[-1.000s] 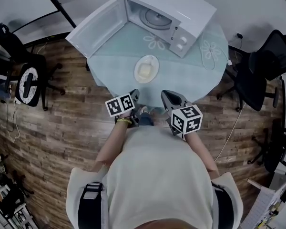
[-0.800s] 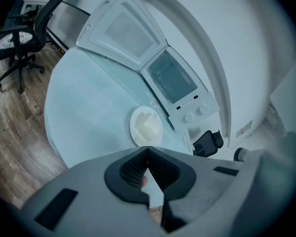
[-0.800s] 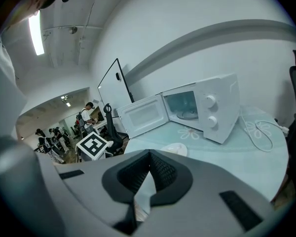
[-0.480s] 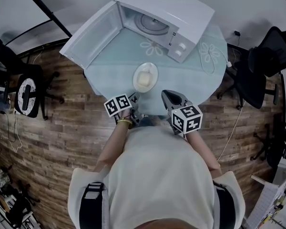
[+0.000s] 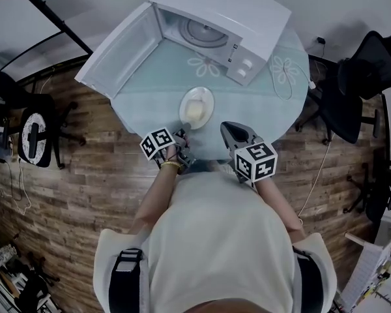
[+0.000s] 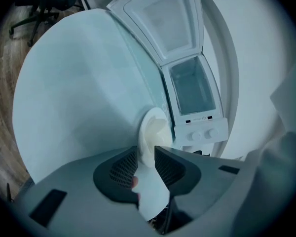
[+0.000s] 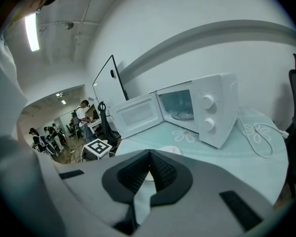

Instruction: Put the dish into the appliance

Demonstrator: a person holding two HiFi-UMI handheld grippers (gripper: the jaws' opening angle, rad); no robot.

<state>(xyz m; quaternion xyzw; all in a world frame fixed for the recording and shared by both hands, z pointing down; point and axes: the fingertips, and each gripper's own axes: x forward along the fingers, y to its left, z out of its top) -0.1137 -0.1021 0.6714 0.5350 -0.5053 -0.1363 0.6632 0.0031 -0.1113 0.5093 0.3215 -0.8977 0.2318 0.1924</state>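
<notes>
A white dish (image 5: 197,105) with a pale lump in it sits on the round pale-green table (image 5: 150,90), in front of a white microwave (image 5: 234,18). The microwave door (image 5: 120,47) hangs open to the left, and the glass turntable (image 5: 205,32) shows inside. My left gripper (image 5: 180,137) is at the dish's near rim. In the left gripper view its jaws (image 6: 146,149) are opening, with the rim of the dish (image 6: 153,130) at their tips. My right gripper (image 5: 233,130) hovers over the table's near edge, right of the dish; its jaws (image 7: 149,154) are shut and empty.
A white cable (image 5: 287,77) lies on the table to the right of the microwave. Black office chairs (image 5: 358,90) stand to the right and another (image 5: 32,132) to the left on the wooden floor. People (image 7: 49,132) stand far off in the right gripper view.
The left gripper has moved forward to the dish's near rim. The right gripper has stayed put. The view has drifted slightly.
</notes>
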